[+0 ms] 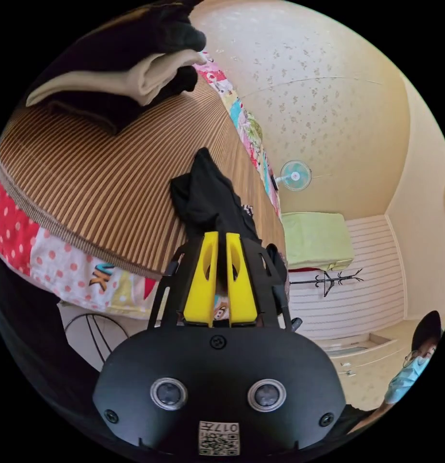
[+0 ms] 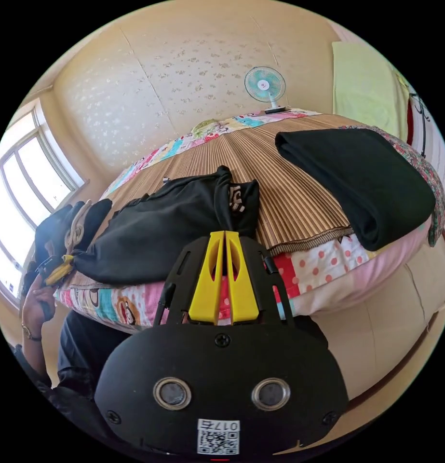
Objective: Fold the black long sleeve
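Striped mat [image 2: 289, 193] on bed, both claws [image 1: 222, 241] [image 2: 224, 236] pinching the black long sleeve [image 2: 169, 217].

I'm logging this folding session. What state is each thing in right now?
Black long sleeve: partly folded on the striped mat, pinched at two spots.
Left tongs: shut on the black long sleeve.
Right tongs: shut on the black long sleeve.
Folded black garment: folded, lying at the mat's corner.
Stack of clothes: folded, piled on the mat.
Fan: cannot tell if running.
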